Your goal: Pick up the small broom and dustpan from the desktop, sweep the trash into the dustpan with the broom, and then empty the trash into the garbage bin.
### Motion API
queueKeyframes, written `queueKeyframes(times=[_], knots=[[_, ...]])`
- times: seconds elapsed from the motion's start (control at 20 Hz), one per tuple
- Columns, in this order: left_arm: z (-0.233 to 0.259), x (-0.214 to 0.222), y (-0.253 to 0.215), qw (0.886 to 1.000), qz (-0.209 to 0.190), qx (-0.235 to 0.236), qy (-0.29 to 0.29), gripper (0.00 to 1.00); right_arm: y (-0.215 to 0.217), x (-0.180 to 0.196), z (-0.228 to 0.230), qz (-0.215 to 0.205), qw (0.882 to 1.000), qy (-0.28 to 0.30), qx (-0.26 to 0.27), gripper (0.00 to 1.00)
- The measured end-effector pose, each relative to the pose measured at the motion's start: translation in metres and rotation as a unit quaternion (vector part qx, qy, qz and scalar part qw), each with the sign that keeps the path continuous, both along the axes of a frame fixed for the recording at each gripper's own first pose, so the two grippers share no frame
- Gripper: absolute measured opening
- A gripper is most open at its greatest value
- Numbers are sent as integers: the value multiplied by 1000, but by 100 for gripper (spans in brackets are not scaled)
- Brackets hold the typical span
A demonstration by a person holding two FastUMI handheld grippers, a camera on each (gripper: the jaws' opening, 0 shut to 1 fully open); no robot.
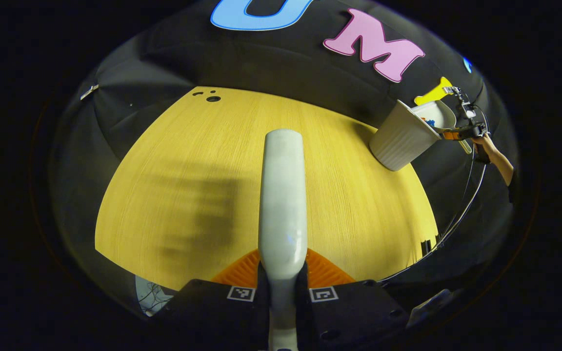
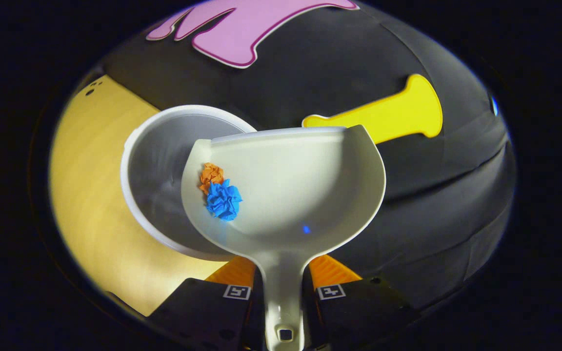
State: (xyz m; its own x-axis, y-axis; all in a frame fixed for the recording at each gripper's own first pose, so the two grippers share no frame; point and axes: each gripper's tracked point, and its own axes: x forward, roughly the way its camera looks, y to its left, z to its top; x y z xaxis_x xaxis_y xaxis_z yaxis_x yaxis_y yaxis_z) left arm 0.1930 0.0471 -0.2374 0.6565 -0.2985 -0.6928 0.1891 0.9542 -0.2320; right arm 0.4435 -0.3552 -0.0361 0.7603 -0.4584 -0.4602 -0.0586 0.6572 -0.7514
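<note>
A staged recording booth, not a lived-in room: black cloth wall drapes close behind a bare light-wood surface, with cables trailing off a hand-held device at its edge

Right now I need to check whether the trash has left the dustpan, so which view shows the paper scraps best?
The right gripper view: the orange scrap and blue scrap lie plainly inside the dustpan over the garbage bin. The left gripper view shows that dustpan small and far off, the scraps just a speck.

White dustpan carries orange paper and blue paper; bin white, ribbed; desktop yellow woodgrain.
</note>
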Motion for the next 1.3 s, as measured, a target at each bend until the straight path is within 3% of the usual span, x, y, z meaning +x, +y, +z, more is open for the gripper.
queueKeyframes(times=[0.2,0.35,0.75,0.8,0.85,0.95,1.15,1.3], knots=[[3,3,-8,1000,-15,7,3,26,6,7,8,48,992,-3,-120,35],[6,3,-7,999,-27,33,0,26,8,9,23,93,973,-11,-210,34],[5,-8,-12,999,-36,30,13,26,-18,13,37,106,938,-29,-328,35],[5,-9,-12,999,-39,31,13,26,-18,14,37,108,935,-32,-337,31],[6,-8,-12,999,-40,32,13,26,-18,15,36,107,935,-34,-337,34],[7,-7,-15,999,-41,33,12,26,-22,15,34,92,946,-32,-309,35],[18,-5,-27,999,-34,9,5,26,-36,8,26,39,981,-17,-188,37],[27,0,-37,1000,-28,-11,-8,26,-42,4,32,5,993,-26,-119,34]])
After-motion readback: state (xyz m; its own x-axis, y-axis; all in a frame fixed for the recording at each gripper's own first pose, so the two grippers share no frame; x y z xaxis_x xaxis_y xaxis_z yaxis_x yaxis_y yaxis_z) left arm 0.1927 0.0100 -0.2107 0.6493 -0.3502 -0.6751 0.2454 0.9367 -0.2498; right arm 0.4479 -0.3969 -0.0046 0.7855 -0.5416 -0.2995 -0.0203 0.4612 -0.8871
